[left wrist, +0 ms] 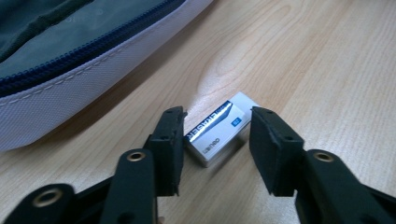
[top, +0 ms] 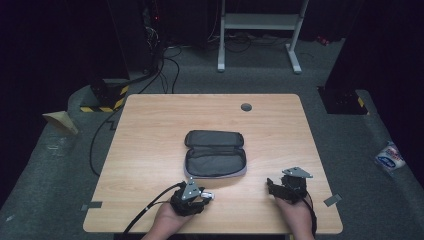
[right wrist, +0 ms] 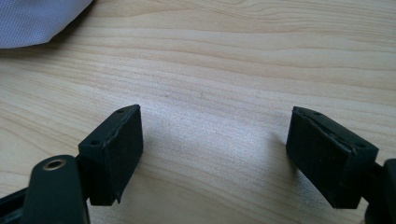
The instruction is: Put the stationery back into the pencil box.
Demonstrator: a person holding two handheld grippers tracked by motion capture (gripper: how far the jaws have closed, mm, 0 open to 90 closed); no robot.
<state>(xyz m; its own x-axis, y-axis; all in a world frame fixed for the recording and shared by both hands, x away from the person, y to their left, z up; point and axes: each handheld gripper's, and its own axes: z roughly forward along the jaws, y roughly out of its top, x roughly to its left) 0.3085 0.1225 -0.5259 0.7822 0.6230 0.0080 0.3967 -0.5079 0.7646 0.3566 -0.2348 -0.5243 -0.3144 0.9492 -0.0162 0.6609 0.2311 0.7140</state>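
Observation:
An open dark grey pencil case (top: 215, 153) with a pale outer shell lies at the table's middle; its zipped edge (left wrist: 70, 70) shows at the upper left of the left gripper view. A small white eraser (left wrist: 217, 128) in a blue and white sleeve lies flat on the wood just below the case (top: 209, 195). My left gripper (left wrist: 216, 135) stands partly open with its jaws close on either side of the eraser, which sits askew between them. My right gripper (right wrist: 212, 154) hovers wide open over bare wood at the front right (top: 280, 186), with nothing between its fingers.
The wooden table (top: 150, 125) has a round grey cable cap (top: 246, 107) near its far edge. Grey tape tabs (top: 332, 200) mark the front corners. Cables, a white stand (top: 260, 25) and a white packet (top: 391, 157) are on the floor beyond.

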